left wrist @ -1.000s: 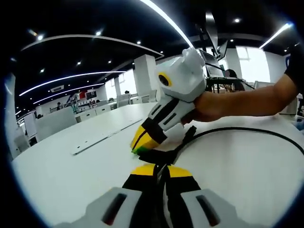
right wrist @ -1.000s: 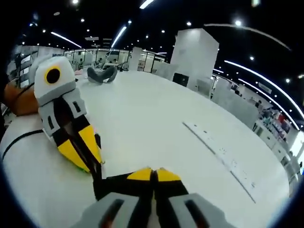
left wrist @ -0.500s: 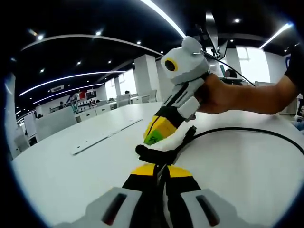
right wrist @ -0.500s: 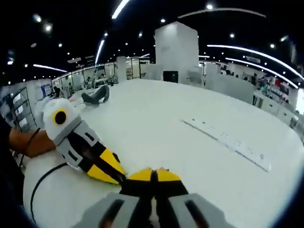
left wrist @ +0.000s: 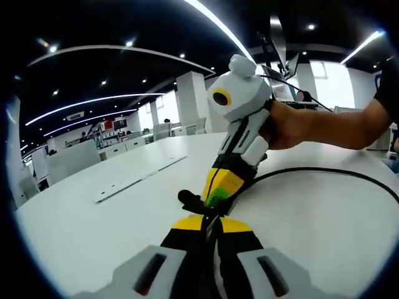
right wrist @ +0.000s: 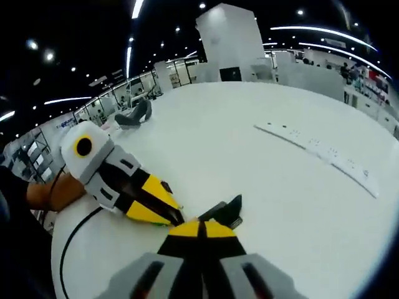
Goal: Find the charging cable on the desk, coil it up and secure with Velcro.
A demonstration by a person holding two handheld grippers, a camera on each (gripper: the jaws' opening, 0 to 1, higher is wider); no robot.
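The left tool point(left wrist: 204, 225) is clamped on the charging cable point(left wrist: 324, 171), which loops over the white surface point(left wrist: 93, 230) beside it. The right tool point(left wrist: 215, 198), jaws together, touches the cable bundle there. Step: securing. Next: wrap the Velcro strap point(right wrist: 225, 212).

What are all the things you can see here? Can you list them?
charging cable: one, black, curving across the desk, its end pinched in the left tongs
desk: one, white, wide and rounded, under everything
power strip: one, white, long, lying flat on the desk
dark object: one, grey, at the far side of the desk, too small to name
pillar: one, white, behind the desk
left tongs: one, yellow and black tips, shut on the cable
right tongs: one, yellow and black tips, shut on a black piece at the cable's end
hand: one, holding the right tongs
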